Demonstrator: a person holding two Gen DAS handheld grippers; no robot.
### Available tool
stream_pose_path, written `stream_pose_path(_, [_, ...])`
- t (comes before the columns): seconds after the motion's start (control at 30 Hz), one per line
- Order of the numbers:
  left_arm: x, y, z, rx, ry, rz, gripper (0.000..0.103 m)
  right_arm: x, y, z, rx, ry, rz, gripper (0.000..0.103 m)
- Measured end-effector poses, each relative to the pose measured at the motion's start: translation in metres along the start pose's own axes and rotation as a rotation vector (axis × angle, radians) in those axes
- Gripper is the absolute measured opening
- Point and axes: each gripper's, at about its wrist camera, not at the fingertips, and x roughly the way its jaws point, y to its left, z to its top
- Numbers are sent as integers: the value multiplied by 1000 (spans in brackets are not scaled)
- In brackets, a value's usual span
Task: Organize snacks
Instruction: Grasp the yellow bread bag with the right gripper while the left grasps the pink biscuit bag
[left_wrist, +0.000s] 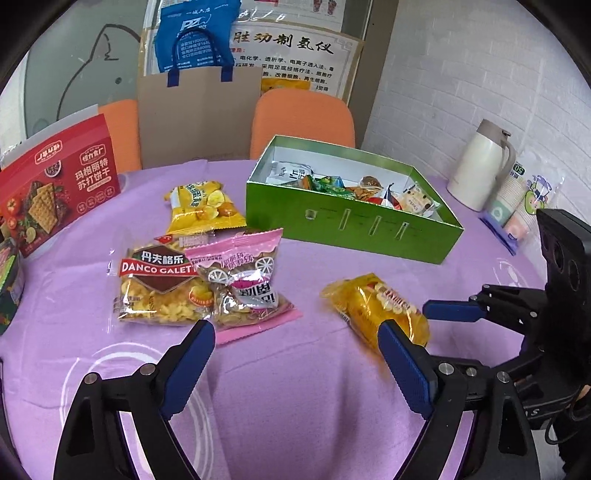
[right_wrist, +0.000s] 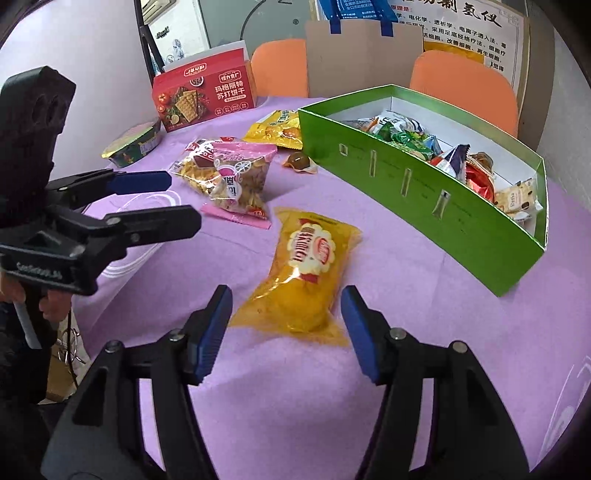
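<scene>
A yellow snack packet (right_wrist: 303, 266) lies flat on the purple cloth, its near end between the open fingers of my right gripper (right_wrist: 286, 325), which is not closed on it. In the left wrist view the same yellow packet (left_wrist: 373, 306) sits just beyond my left gripper's right finger. My left gripper (left_wrist: 295, 339) is open and holds nothing. Just ahead of it lie a pink packet (left_wrist: 243, 280) and a Danco Galetti bag (left_wrist: 159, 288). The green box (left_wrist: 351, 229) holds several wrapped snacks. A yellow chips bag (left_wrist: 201, 206) lies left of the box.
A red cracker box (left_wrist: 55, 184) stands at the far left by a round tub (right_wrist: 133, 146). A small brown wrapped item (right_wrist: 301, 162) lies at the green box's corner. A white thermos (left_wrist: 480, 166) and a pack of cups (left_wrist: 517, 206) stand at the right. Orange chairs (left_wrist: 303, 122) are behind the table.
</scene>
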Motion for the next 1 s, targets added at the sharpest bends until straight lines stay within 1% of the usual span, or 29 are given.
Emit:
stream_pose_path(0.07, [3,8,5,-28,3,8,92,-3,-3,0,21,-10,21,67])
stream_pose_path(0.2, [8,29,8,-65,12,50,92,-3,-5,-1,45,-11,33,70])
stream_pose_path(0.3, [13,43,13,-112,3,42,92,5,-5,0,68,9,43,70])
stream_pose_path(0.37, [20,45,20,-129,4,28,92,7,-5,0,87,15,49,70])
stream_pose_path(0.53, [48,31,29,-57,41,40,91,5,-6,0,97,12,46,70])
stream_pose_path(0.57, [53,29,28,-44,46,56,88,5,-7,0,98,14,45,70])
stream_pose_path(0.6, [56,28,28,-34,52,68,76,5,-7,-1,99,16,42,70])
stream_pose_path(0.63, [61,28,26,-24,69,69,58,5,-7,0,98,17,38,70])
stream_pose_path(0.7, [68,33,21,-54,109,9,48,6,-9,0,99,17,34,70])
stream_pose_path(0.73, [68,33,19,-60,106,14,47,8,-9,0,103,19,34,70])
stream_pose_path(0.83, [60,24,13,-24,96,39,46,10,-11,-1,115,23,36,70])
stream_pose_path(0.9, [54,21,10,-17,97,23,46,11,-11,-1,117,24,39,70])
stream_pose_path(0.97, [51,19,9,-17,98,22,49,13,-11,0,114,25,39,70])
stream_pose_path(1.0, [51,18,10,-12,91,37,54,15,-10,0,114,29,37,70])
